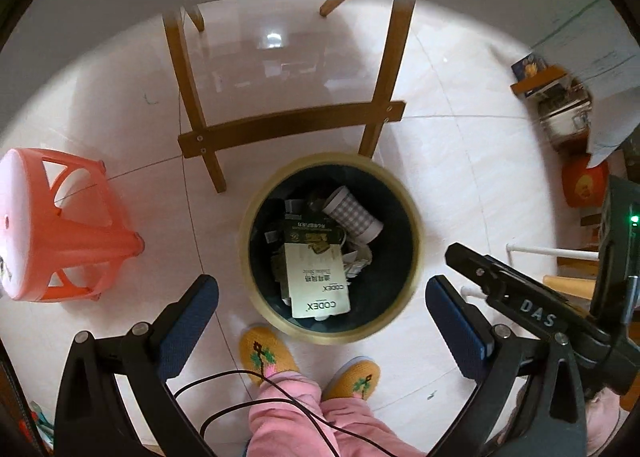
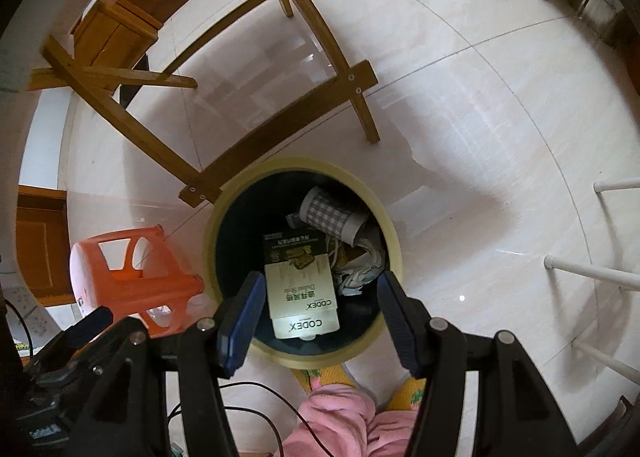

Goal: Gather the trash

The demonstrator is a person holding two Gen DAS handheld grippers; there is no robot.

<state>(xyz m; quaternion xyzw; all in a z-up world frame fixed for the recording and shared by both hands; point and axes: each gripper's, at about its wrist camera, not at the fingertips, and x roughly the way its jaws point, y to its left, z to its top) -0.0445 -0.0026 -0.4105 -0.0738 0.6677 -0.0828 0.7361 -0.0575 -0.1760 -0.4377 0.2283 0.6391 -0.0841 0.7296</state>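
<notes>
Fingers of my left gripper [image 1: 322, 307] and right gripper [image 2: 320, 309] are spread, holding nothing. The CODEX box [image 2: 302, 289] lies inside the trash bin [image 2: 394, 241]. I'd lift straight up clear of the rim before seeking more trash.

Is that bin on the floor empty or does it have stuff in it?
It has stuff in it. The bin holds a white box, a checked cup and crumpled paper, all lying below its rim.
</notes>
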